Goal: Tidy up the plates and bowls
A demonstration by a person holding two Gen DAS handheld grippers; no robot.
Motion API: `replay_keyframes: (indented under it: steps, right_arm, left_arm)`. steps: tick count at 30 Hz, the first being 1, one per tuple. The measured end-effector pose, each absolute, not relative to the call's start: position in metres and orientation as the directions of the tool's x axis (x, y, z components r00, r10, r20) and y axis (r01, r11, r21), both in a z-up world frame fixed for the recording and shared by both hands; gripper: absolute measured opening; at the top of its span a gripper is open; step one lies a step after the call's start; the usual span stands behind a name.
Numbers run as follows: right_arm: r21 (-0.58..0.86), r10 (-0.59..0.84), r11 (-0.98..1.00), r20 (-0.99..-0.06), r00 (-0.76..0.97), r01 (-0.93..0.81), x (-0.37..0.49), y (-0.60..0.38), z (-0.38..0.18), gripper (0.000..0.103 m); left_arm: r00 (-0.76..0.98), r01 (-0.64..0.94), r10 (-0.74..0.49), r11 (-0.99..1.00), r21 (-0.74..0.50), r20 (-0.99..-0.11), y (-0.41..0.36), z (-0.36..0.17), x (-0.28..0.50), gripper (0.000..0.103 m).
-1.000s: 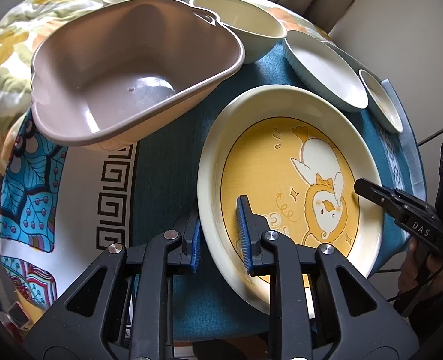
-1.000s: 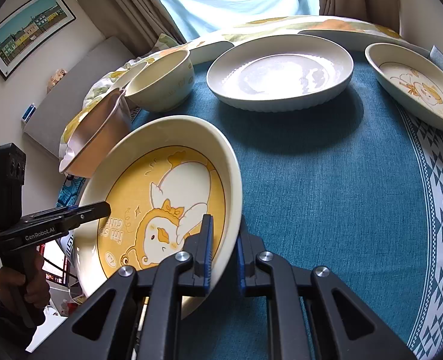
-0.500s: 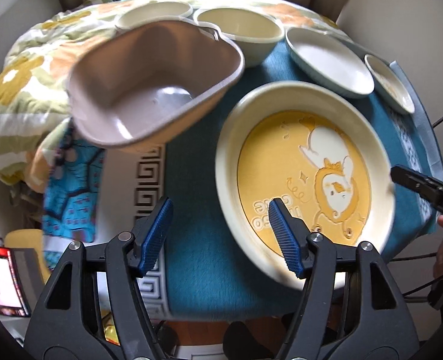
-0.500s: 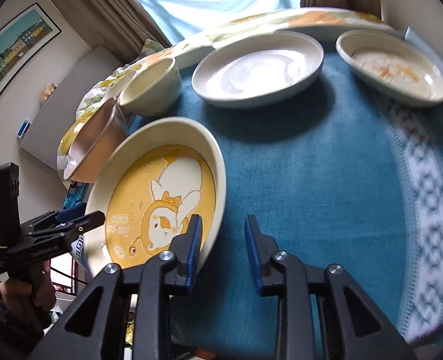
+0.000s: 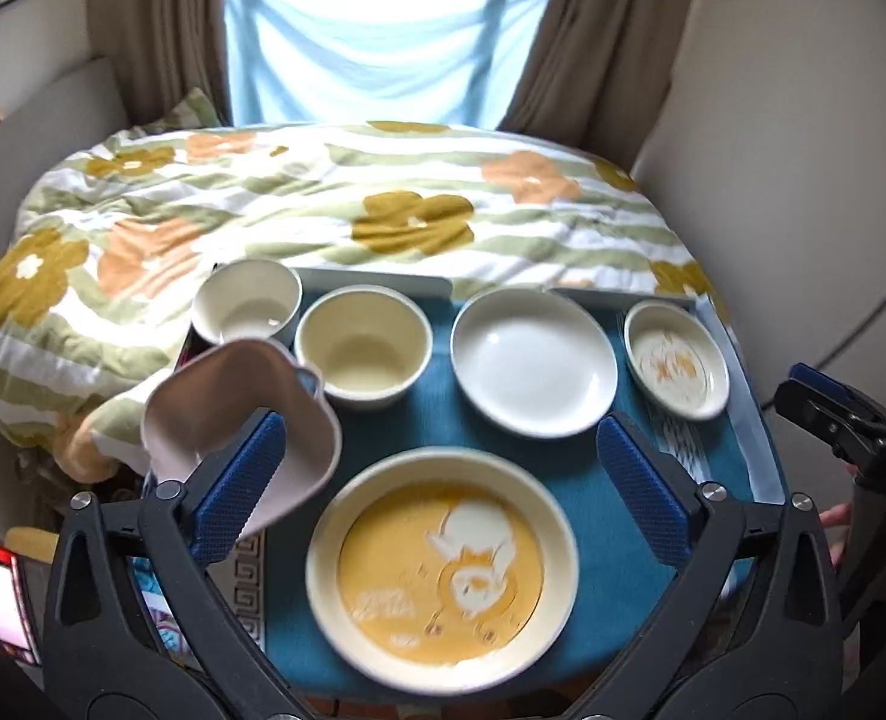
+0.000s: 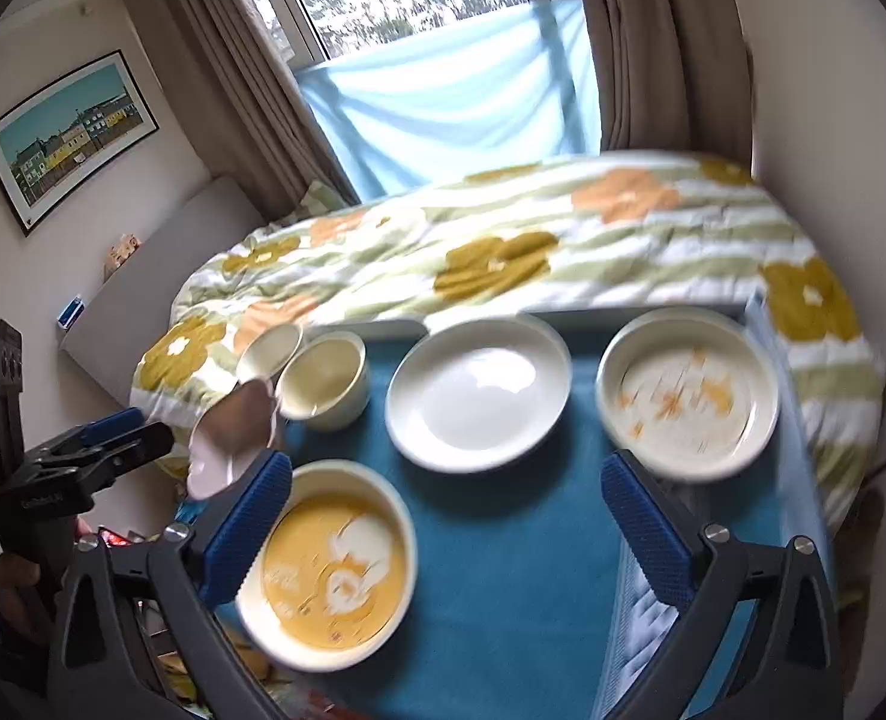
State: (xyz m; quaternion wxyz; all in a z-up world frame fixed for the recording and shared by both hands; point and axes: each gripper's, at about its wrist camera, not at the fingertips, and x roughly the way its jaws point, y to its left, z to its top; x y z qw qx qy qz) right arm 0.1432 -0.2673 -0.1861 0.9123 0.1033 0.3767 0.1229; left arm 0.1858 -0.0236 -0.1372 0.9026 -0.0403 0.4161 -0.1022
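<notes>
I have both the left gripper [image 5: 443, 480] and right gripper [image 6: 445, 522] spread wide and empty above the yellow plate [image 5: 441, 570] nearest me, probably ready for stacking, with white plate [image 5: 532, 361] and bowls [image 5: 363, 354] lined up beyond.

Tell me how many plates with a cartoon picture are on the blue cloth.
2. The large yellow plate sits at the near edge of the cloth; the small plate with orange marks sits at the far right corner. Blur hides the small one's drawing.
</notes>
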Motion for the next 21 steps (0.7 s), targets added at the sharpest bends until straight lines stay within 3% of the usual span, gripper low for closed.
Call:
replay_keyframes:
  steps: [5,8,14,21]
  right_arm:
    - [0.210,0.321,0.947,-0.642,0.696,-0.243,0.186,-0.298,-0.173,0.103]
    - [0.188,0.345,0.933,-0.707,0.618,-0.306,0.220,-0.309,-0.181,0.103]
    - [0.135,0.331,0.913,-0.798,0.504,-0.385,0.293,-0.321,-0.222,0.103]
    - [0.240,0.394,0.850,-0.881,0.263,-0.469,0.361,-0.305,-0.305,0.099]
  left_arm:
    - [0.626,0.104,-0.209,0.977,-0.185,-0.751,-0.058,-0.139,0.216,0.103]
    - [0.628,0.073,-0.164,0.986,-0.152,-0.761,-0.078,-0.145,0.235,0.103]
    - [0.560,-0.022,-0.102,0.990,-0.138,-0.822,-0.094,-0.184,0.267,0.103]
    - [0.451,-0.119,-0.138,0.970,-0.213,-0.882,-0.086,-0.254,0.293,0.098]
